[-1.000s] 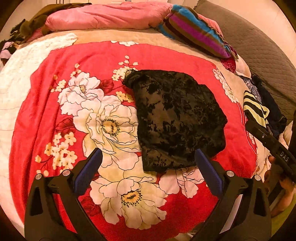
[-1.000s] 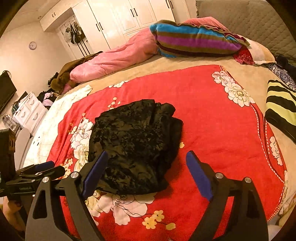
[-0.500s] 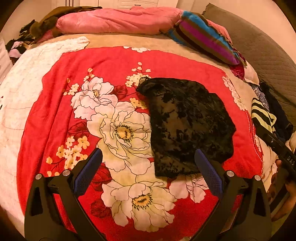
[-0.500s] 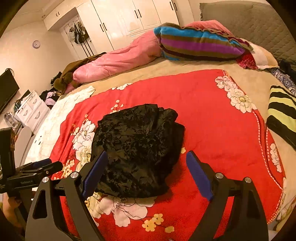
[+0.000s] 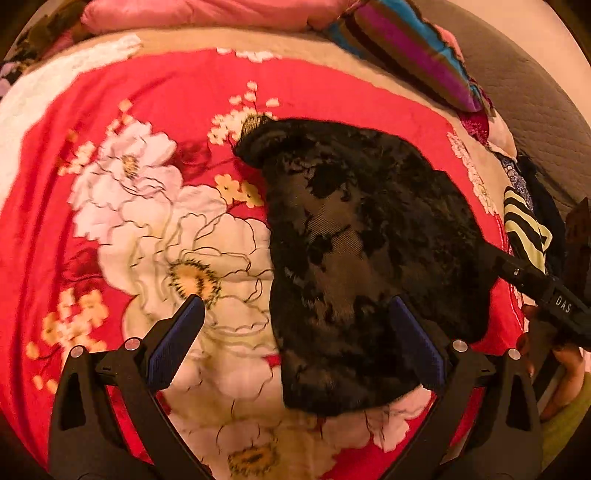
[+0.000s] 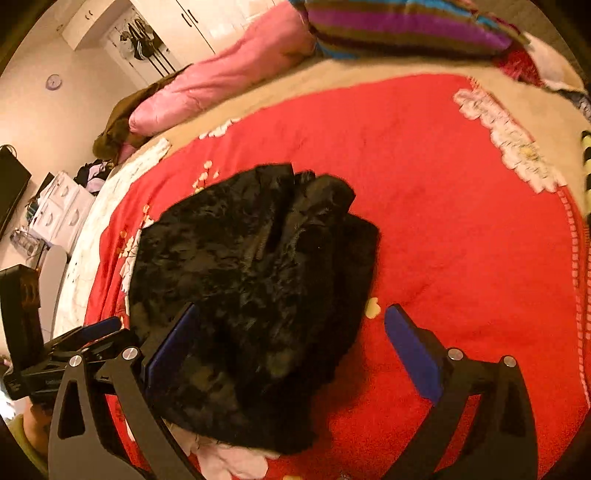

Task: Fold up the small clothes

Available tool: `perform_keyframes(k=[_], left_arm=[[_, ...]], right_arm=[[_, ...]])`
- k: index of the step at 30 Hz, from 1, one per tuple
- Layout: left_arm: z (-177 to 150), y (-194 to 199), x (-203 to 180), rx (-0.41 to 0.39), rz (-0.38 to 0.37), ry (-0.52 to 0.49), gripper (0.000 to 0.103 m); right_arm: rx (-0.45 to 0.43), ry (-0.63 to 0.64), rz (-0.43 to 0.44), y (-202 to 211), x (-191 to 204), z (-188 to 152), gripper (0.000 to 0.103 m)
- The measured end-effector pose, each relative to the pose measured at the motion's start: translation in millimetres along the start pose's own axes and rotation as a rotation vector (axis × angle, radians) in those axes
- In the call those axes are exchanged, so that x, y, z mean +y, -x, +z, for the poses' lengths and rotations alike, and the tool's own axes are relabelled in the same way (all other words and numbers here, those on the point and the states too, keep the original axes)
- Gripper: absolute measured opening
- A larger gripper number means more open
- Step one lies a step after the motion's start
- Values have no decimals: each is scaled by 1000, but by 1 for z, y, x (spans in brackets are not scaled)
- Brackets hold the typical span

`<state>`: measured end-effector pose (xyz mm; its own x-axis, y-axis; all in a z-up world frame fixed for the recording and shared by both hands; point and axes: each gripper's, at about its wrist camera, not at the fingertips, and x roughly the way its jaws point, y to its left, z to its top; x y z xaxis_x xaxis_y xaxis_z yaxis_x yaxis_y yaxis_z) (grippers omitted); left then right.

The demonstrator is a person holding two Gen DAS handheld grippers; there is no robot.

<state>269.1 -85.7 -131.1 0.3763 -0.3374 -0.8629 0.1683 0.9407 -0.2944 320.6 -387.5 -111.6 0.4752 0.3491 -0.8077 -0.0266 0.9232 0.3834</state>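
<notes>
A small black garment with a velvety floral pattern (image 5: 369,258) lies bunched on the red flowered blanket (image 5: 147,110). My left gripper (image 5: 295,332) hangs open over the garment's left near edge, its right pad above the cloth and its left pad above a white flower. In the right wrist view the same black garment (image 6: 251,288) fills the lower left. My right gripper (image 6: 291,332) straddles its right near edge, jaws still opening wide, pads clear of the cloth. Each gripper shows at the side of the other's view: the right gripper (image 5: 535,291) and the left gripper (image 6: 74,339).
A pink duvet (image 6: 221,77) and a striped pillow (image 5: 406,48) lie at the head of the bed. A black and yellow striped garment (image 5: 524,229) sits at the right edge. White drawers (image 6: 55,210) and wardrobes (image 6: 177,26) stand beyond the bed.
Both grippers have come down and closer to the black garment, which now looks much larger. The right gripper's jaws stand a little wider. The garment itself has not moved.
</notes>
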Motion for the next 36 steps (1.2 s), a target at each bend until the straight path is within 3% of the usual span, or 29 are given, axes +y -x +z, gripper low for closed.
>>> perform_keyframes(k=[4,12,14,16,18,24,30,36], left_arm=[[10,-23,2,31,-55,5,94],[21,-52,6,71,-109,14,95],[22,-56,7,73,-126,20,94],[22,-58,6,74,-137,20,91],[21,-59,2,78,-162,20,72],[23,-52,-7,61,-158,-34,59],[23,-39,-7,30,-172,-59,49],[27,-9,7,-40,-162,-46,47]], right_arm=[[59,-98,41,-29,-20,3,99],[81,-85,91,-59,-18,-1,98],[81,-75,112,-60,-14,0,81],[81,-66,126,-60,-9,1,75],[75,-47,127,-59,-6,-1,71],[46,-38,155,-48,-3,-2,59],[8,20,180,-28,16,2,57],[-14,86,209,-17,45,8,57]])
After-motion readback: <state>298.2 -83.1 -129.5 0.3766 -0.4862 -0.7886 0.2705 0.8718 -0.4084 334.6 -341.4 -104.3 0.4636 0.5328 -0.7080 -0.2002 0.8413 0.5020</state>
